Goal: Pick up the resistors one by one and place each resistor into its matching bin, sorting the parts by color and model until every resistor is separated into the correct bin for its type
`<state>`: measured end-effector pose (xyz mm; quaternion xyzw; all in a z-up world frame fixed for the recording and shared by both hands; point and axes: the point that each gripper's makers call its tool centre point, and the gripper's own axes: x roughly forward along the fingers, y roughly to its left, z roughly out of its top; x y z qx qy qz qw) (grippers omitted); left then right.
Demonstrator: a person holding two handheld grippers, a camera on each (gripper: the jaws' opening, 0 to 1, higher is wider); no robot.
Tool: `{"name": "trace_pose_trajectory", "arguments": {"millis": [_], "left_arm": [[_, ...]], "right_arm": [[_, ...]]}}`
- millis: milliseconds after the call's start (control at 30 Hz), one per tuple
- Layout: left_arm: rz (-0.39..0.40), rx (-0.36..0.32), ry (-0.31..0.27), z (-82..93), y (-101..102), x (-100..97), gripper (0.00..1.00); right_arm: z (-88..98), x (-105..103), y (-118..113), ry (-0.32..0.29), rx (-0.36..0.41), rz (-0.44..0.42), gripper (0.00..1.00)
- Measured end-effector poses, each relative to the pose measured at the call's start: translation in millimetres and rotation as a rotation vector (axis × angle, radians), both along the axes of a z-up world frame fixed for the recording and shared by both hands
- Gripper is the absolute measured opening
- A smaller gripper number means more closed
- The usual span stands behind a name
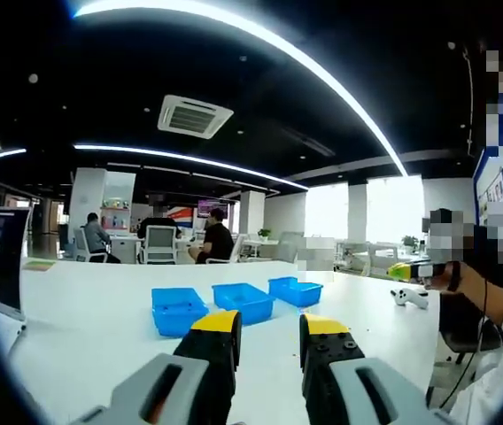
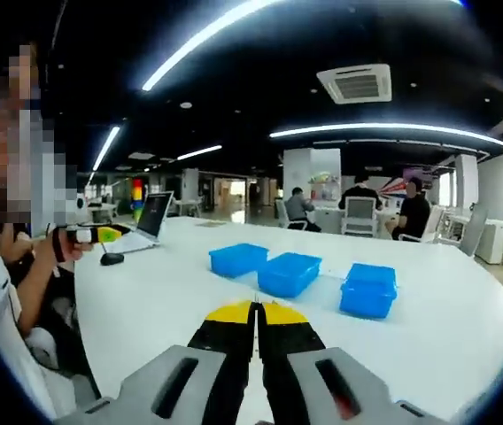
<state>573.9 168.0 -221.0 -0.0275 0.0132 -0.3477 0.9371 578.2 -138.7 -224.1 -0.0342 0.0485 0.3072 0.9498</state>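
Three blue bins stand in a row on the white table [image 1: 101, 328]: the left bin [image 1: 178, 310], the middle bin [image 1: 244, 301] and the right bin [image 1: 295, 290]. They lie just beyond my left gripper [image 1: 271, 329], whose yellow-tipped jaws are open with nothing between them. In the right gripper view the same bins [image 2: 289, 273] sit further off on the table [image 2: 163, 292]. My right gripper [image 2: 256, 312] is shut, tips pressed together. A hair-thin line pokes up from the seam; I cannot tell what it is. No loose resistors are clear enough to make out.
A person [image 1: 486, 292] at the table's edge holds a yellow-tipped tool [image 2: 101, 235]. A small white object [image 1: 408, 297] lies nearby. A laptop [image 2: 154, 214] and a mouse [image 2: 112, 258] sit at one end. Seated people [image 1: 214, 241] are in the background.
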Motion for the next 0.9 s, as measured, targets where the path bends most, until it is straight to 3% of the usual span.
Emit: {"name": "trace_pose_trajectory", "arguments": {"millis": [333, 700, 900], "left_arm": [[0.005, -0.003, -0.002, 1.3, 3, 1.1, 0.28], [0.010, -0.007, -0.005, 2.2, 4, 0.6, 0.28], [0.012, -0.008, -0.006, 2.2, 6, 1.3, 0.28]], "right_arm": [[7.6, 22, 10, 0.024, 0.039, -0.011, 0.05], [20.3, 104, 47, 0.088, 0.027, -0.003, 0.04], [28.6, 162, 72, 0.100, -0.007, 0.000, 0.04]]}}
